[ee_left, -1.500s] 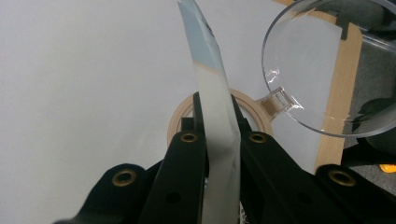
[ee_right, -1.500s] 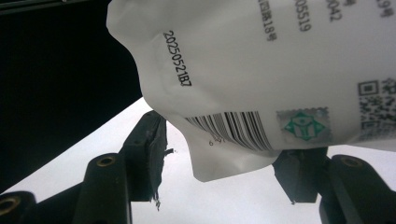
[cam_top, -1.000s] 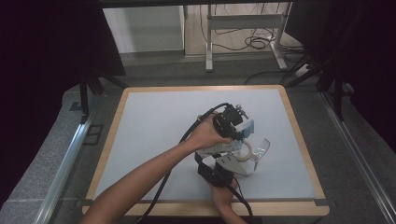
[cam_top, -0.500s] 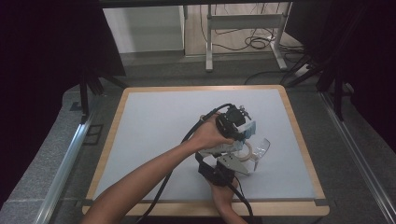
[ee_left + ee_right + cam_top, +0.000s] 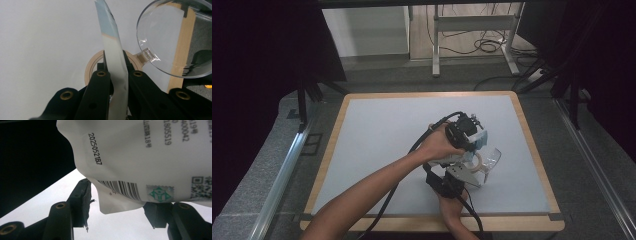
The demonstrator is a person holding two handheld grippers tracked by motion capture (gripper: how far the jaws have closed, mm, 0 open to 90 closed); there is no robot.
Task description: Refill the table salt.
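My left gripper (image 5: 473,141) (image 5: 116,68) is shut on a white and blue packet (image 5: 479,138) (image 5: 113,53) and holds it up, edge-on in the left gripper view. The packet's printed back with a barcode (image 5: 140,157) hangs over my right gripper (image 5: 468,172) (image 5: 117,203). Its lower corner dips between the jaws, which have just been closing a little; a gap still shows beside the left pad. Under the packet a beige ring (image 5: 476,161) (image 5: 90,68) lies on the mat. A clear plastic cup (image 5: 492,158) (image 5: 170,37) with a small tab handle stands just beyond it.
The work surface is a pale grey mat (image 5: 387,135) in a wooden frame (image 5: 532,150). Both forearms come in from the bottom edge, with black cables trailing from the grippers. Dark curtains and a metal stand sit beyond the table.
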